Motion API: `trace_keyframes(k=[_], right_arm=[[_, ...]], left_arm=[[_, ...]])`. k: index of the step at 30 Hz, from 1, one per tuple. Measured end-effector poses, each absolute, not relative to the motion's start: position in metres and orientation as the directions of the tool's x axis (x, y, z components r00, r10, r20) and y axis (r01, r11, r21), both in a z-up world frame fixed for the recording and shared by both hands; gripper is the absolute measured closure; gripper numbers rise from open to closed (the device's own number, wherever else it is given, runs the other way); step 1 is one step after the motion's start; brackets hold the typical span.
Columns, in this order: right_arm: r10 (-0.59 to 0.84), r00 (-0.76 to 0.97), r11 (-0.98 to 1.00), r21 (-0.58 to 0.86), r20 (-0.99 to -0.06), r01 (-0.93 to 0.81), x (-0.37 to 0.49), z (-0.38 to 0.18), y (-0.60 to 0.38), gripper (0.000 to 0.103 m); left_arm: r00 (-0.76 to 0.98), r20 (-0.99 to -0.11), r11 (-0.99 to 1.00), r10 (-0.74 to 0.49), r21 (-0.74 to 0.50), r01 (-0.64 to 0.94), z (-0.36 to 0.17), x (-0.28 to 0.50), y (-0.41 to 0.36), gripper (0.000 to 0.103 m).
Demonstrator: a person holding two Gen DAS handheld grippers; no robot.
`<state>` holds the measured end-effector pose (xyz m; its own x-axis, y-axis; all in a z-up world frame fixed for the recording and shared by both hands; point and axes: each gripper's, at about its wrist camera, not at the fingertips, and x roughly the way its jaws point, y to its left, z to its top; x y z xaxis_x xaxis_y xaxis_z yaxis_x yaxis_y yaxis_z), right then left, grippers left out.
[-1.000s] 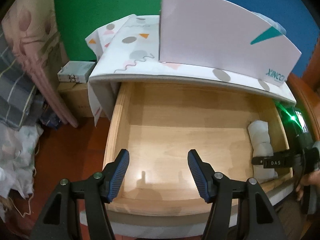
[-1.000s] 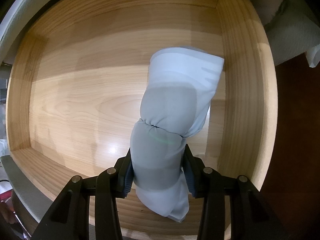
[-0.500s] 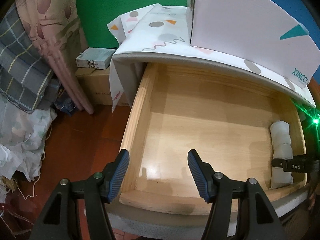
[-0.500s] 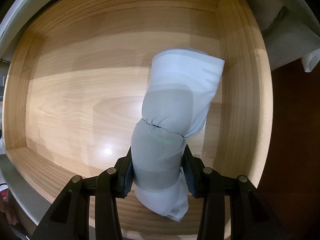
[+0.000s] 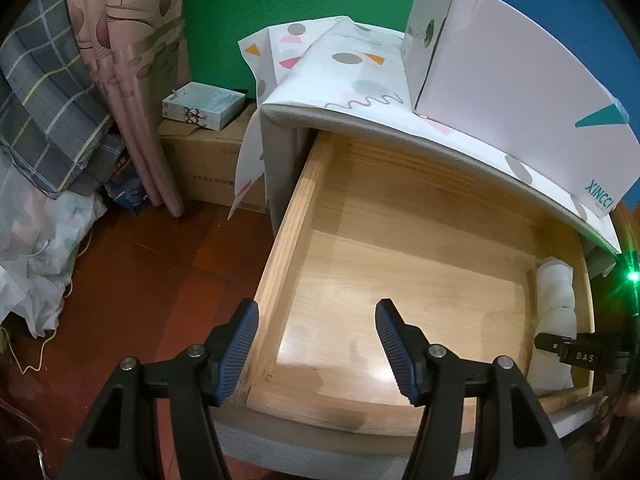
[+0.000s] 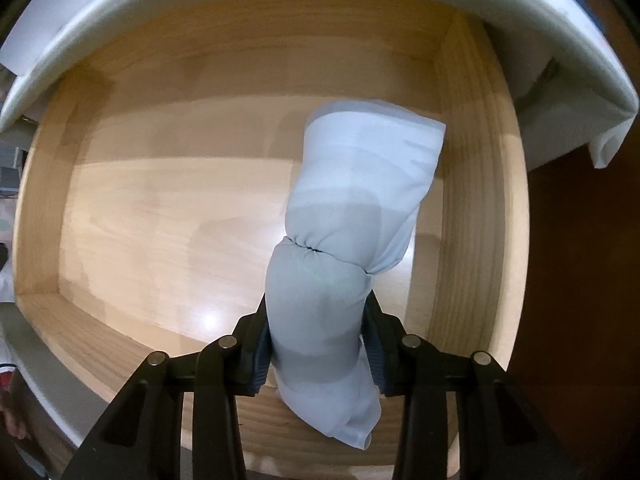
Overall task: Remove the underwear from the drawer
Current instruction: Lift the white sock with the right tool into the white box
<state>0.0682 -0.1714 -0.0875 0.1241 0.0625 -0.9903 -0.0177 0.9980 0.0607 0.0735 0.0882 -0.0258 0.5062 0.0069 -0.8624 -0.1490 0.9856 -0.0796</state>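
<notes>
A rolled bundle of pale blue-grey underwear [image 6: 352,216] hangs over the right side of the open wooden drawer [image 6: 160,208]. My right gripper [image 6: 318,344] points straight down and is shut on the roll's lower half, its jaws still closing and squeezing the cloth. In the left wrist view the same underwear [image 5: 554,300] shows at the drawer's [image 5: 288,232] right end, with the right gripper's black arm across it. My left gripper [image 5: 316,348] hovers above the drawer's front left corner, open, nothing between its fingers.
A white box [image 5: 520,92] stands on the patterned cloth-covered cabinet top [image 5: 360,80] above the drawer. To the left are a cardboard carton [image 5: 204,164] with a small box on it, hanging curtains [image 5: 132,60], bedding and red-brown floor [image 5: 132,280].
The right gripper has risen with the underwear, so more of the cabinet top edge shows. The left gripper's view has swung left, with more floor and curtain in sight.
</notes>
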Motion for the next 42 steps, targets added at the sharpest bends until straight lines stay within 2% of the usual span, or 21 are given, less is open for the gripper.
trace_keyframes(k=[14, 29, 42], right_arm=[[0.183, 0.137, 0.982, 0.187, -0.974, 0.019, 0.07, -0.04, -0.186, 0.071], [0.175, 0.079, 0.984, 0.173, -0.981, -0.034, 0.059, -0.014, -0.174, 0.072], [0.202, 0.216, 0.979, 0.195, -0.955, -0.053, 0.024, 0.028, -0.175, 0.072]], left_arm=[[0.515, -0.857, 0.984, -0.003, -0.094, -0.151, -0.024, 0.072, 0.088, 0.041], [0.52, -0.854, 0.982, -0.013, -0.108, -0.152, -0.024, 0.073, 0.092, 0.041], [0.525, -0.851, 0.983, -0.002, -0.097, -0.154, -0.023, 0.071, 0.092, 0.041]])
